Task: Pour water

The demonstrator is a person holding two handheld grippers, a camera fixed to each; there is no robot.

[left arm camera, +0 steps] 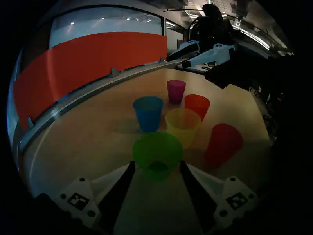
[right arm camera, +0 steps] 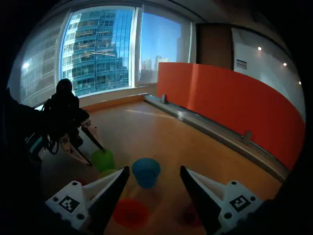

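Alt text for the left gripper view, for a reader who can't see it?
A green cup sits between the left gripper's fingers on a wooden table; contact is unclear. Beyond stand a blue cup, yellow cup, purple cup, orange cup and red cup, the right gripper farther off.

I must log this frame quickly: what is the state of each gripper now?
Left gripper: fingers on both sides of the green cup; whether they press it cannot be told.
Right gripper: open, holding nothing; the blue cup stands ahead.
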